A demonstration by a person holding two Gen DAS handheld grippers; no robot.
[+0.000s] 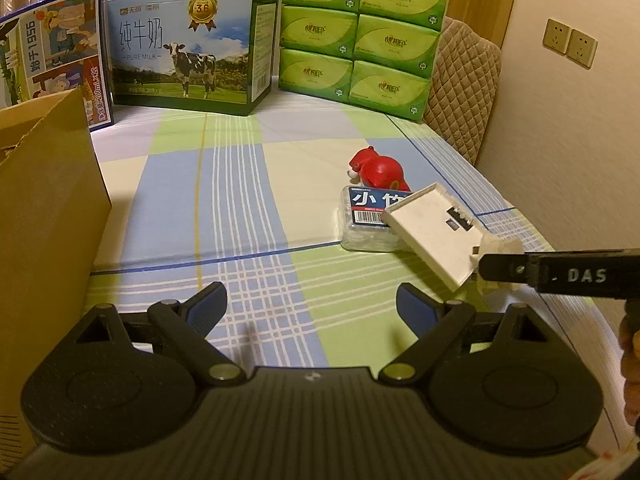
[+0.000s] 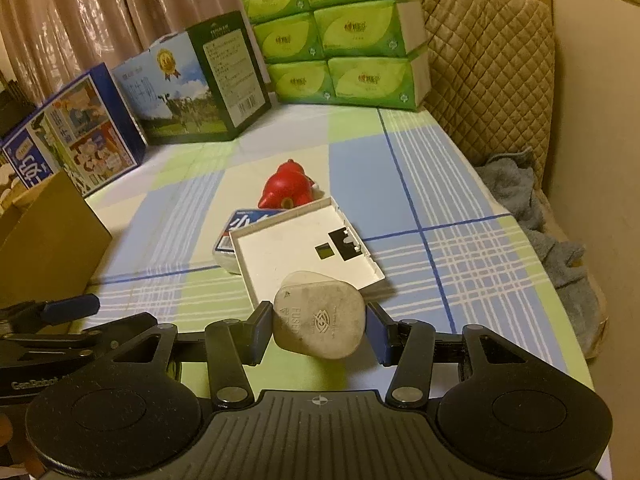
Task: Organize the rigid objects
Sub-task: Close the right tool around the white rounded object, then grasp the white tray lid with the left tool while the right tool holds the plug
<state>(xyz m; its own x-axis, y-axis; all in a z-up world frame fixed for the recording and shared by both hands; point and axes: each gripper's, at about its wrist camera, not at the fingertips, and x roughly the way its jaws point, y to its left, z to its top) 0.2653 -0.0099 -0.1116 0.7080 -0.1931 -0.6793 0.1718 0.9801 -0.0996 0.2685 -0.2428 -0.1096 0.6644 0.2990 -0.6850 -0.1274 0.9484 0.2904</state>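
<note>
Checked cloth [image 2: 460, 184] in blue, green & cream squares covers the whole work surface. Along the far edge: six-pack of green tissue bricks in clear wrap [image 1: 360, 32], a milk carton box w/ cow picture [image 1: 188, 48], a blue cartoon-print box [image 1: 52, 48]. Brown cardboard box [image 1: 44, 216] stands at the left, open top.

Task's thing: flat white square plastic plate w/ raised rim [image 2: 298, 248], joined to a grey-white rounded fused plug body [image 2: 320, 320]. Plate has a black cut-out slot & small dark square near one side; surface looks scuffed, a bit dirty. Plug body is embossed "FUSED" plus a round logo. It sits near the table's right-front area, plate tilted, far edge leaning on a clear plastic box w/ blue label & barcode [image 1: 368, 220]. Just behind that lies a red glossy animal figurine [image 1: 380, 170].

Right gripper [image 2: 318, 330]: blue pads pressed on either side of the plug body, pinching it. Left gripper [image 1: 312, 308]: fingers spread wide, nothing between, above bare cloth beside the cardboard box.
</note>
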